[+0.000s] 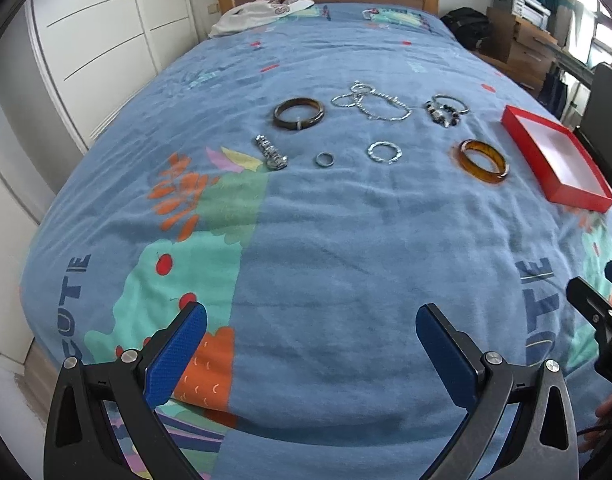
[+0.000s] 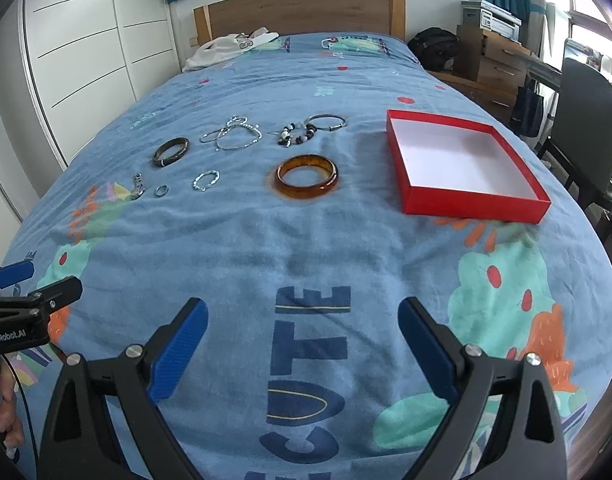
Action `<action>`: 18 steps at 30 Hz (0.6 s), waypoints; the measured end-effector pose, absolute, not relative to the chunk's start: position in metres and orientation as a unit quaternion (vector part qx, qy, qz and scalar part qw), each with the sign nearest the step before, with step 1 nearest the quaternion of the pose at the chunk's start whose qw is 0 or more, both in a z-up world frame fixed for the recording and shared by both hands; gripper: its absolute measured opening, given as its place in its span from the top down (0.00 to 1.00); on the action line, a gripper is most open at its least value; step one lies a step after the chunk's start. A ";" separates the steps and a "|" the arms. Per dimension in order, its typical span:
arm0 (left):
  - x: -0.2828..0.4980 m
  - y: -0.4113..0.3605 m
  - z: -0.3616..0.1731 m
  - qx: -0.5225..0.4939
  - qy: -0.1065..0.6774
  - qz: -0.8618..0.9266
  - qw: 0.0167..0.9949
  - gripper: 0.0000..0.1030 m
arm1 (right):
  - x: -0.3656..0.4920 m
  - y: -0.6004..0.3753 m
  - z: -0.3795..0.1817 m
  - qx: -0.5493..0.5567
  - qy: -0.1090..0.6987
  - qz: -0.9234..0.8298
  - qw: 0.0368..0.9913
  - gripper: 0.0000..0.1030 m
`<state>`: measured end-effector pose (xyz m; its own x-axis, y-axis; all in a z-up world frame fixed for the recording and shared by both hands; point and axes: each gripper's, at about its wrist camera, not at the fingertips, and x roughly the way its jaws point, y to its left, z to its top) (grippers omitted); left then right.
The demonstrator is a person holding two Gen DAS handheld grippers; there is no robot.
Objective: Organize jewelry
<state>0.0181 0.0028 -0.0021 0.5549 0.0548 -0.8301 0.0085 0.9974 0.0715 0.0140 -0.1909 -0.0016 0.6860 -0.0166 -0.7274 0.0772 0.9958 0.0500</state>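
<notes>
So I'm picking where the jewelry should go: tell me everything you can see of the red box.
The red box is a shallow rectangular tray with no lid, seemingly cardboard: red outer walls, plain white inside, nothing in it. It lies flat and open-side up on the blue bedspread, on the right side of the bed, turned slightly askew. The amber bangle lies to its left, apart from it. Neither gripper is near it.

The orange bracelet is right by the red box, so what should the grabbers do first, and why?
Probably reach the right gripper forward to the amber bangle. Both grippers are open and hold nothing, the red box has nothing in it, and that bangle lies closest to the box, apart from the other jewelry on the bedspread.
</notes>
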 end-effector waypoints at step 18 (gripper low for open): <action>0.038 0.021 -0.009 0.005 0.472 0.033 0.881 0.01 | 0.042 -0.206 -0.006 0.065 0.402 0.000 0.913 0.06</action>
<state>0.0382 0.0214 -0.0090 0.5529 0.0619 -0.8310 -0.0529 0.9978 0.0392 0.0419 -0.2061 -0.0064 0.6765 0.0523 -0.7346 0.0525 0.9915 0.1189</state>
